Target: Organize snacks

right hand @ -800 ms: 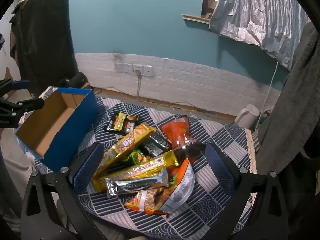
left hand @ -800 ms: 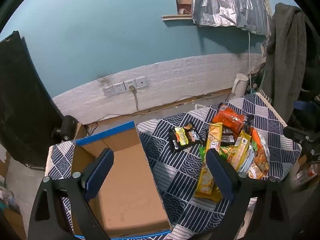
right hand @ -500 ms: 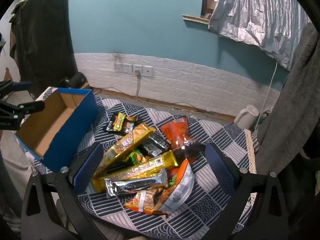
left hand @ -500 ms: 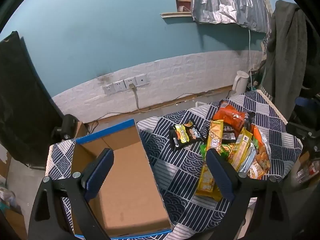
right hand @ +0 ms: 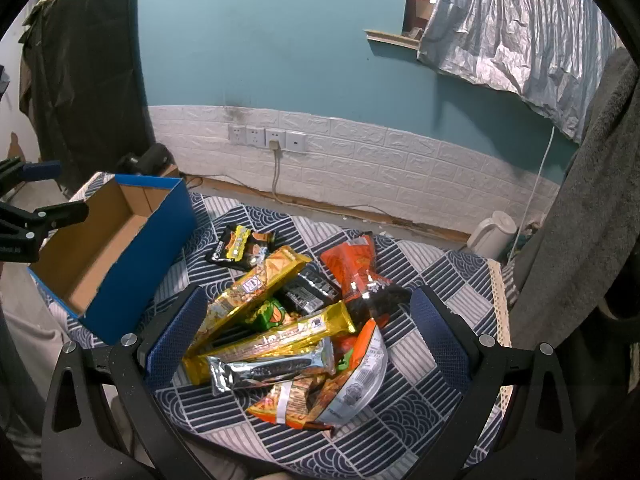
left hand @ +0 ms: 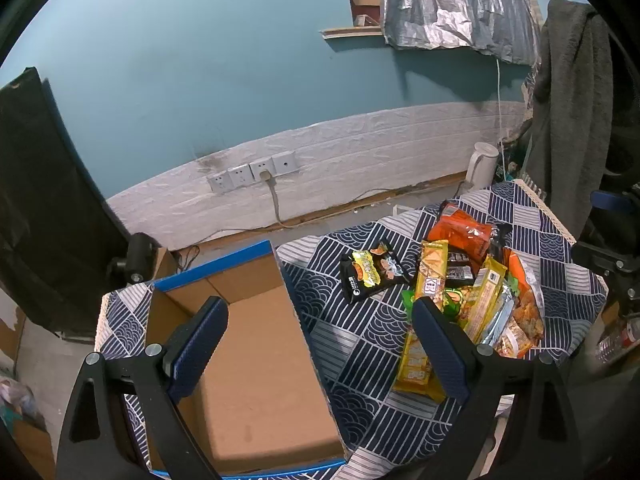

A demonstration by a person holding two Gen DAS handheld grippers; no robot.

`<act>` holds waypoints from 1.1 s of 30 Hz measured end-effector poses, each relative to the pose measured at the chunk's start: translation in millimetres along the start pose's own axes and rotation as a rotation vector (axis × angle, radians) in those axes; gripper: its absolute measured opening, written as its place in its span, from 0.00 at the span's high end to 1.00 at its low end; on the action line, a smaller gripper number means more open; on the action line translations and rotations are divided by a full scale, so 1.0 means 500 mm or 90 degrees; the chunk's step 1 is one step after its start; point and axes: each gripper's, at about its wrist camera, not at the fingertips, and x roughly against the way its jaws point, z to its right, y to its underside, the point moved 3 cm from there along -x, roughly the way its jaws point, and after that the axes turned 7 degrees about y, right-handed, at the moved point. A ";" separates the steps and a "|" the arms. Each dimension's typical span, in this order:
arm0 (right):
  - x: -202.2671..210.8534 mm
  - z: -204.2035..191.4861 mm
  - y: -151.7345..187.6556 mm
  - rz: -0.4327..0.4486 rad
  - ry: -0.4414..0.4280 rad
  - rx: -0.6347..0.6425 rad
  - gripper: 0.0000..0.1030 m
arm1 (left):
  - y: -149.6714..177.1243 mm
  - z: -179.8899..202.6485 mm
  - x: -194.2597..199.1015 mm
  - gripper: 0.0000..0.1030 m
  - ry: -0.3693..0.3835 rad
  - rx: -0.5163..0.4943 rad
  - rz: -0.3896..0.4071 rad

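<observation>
A pile of snack packets (right hand: 288, 324) lies on the blue patterned tablecloth (right hand: 436, 276): long gold packs, a silver bar, an orange bag (right hand: 354, 260), and a black-and-yellow packet (right hand: 240, 244) set apart. The pile also shows in the left wrist view (left hand: 472, 292). An empty blue cardboard box (left hand: 256, 360) stands at the left, also seen in the right wrist view (right hand: 120, 240). My left gripper (left hand: 318, 344) is open above the box's right wall. My right gripper (right hand: 306, 328) is open and empty, held above the pile.
A white kettle (right hand: 492, 234) stands on the floor by the white brick wall with sockets (right hand: 268, 138). Grey cloth (right hand: 580, 208) hangs at the right table edge. A black cloth (left hand: 36, 200) hangs at the left.
The left gripper view has shifted slightly, with the box and snacks sliding a little down and left in view. The right gripper has hardly moved. Both stay open.
</observation>
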 end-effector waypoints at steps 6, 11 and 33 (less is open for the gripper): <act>-0.001 -0.004 0.003 0.000 0.001 0.001 0.03 | 0.000 -0.003 0.000 0.08 0.003 0.001 -0.002; -0.003 0.000 0.002 -0.001 0.000 0.001 0.03 | -0.001 -0.004 -0.002 0.08 0.005 0.003 -0.006; -0.006 -0.008 0.010 -0.004 -0.001 0.000 0.03 | 0.002 0.002 -0.001 0.08 0.007 0.004 -0.008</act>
